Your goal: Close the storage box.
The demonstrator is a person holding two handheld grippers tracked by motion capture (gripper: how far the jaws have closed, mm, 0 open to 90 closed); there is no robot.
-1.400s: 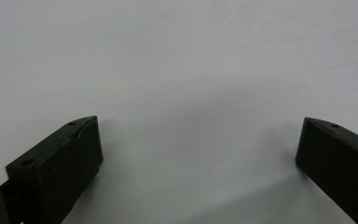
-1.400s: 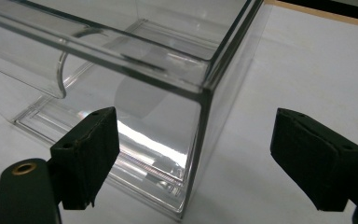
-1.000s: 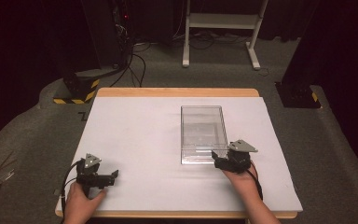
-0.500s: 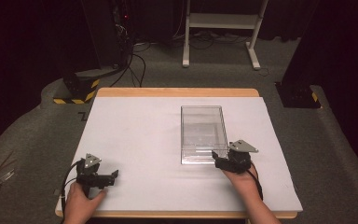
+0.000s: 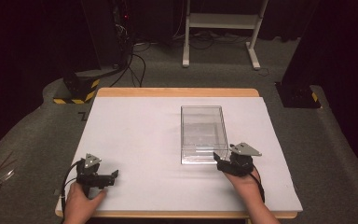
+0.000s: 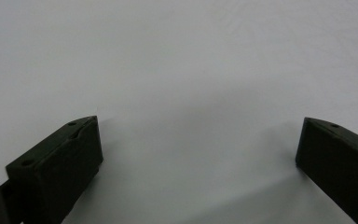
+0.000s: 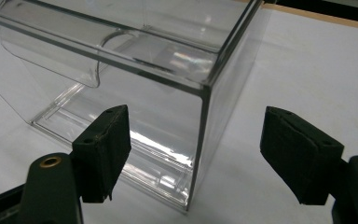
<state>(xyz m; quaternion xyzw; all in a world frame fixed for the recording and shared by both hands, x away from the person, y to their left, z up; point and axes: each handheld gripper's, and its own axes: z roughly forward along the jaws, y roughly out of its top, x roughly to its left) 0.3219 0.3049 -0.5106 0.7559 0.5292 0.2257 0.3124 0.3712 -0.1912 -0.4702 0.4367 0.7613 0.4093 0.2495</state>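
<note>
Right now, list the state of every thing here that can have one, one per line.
Clear plastic box: upright on the table, open-topped, nothing seen inside, not gripped.
Right gripper: jaws have just been closing, astride the box's near corner, pads not pressing it.
Left gripper: jaws wide open over bare white surface, holding nothing.
Table: white-covered, wooden edge showing.

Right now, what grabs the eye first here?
The clear plastic box standing right of centre on the white table. The right gripper sits at its near right corner, jaws just closing, pads not yet touching. The left gripper rests open at the near left edge.
</note>
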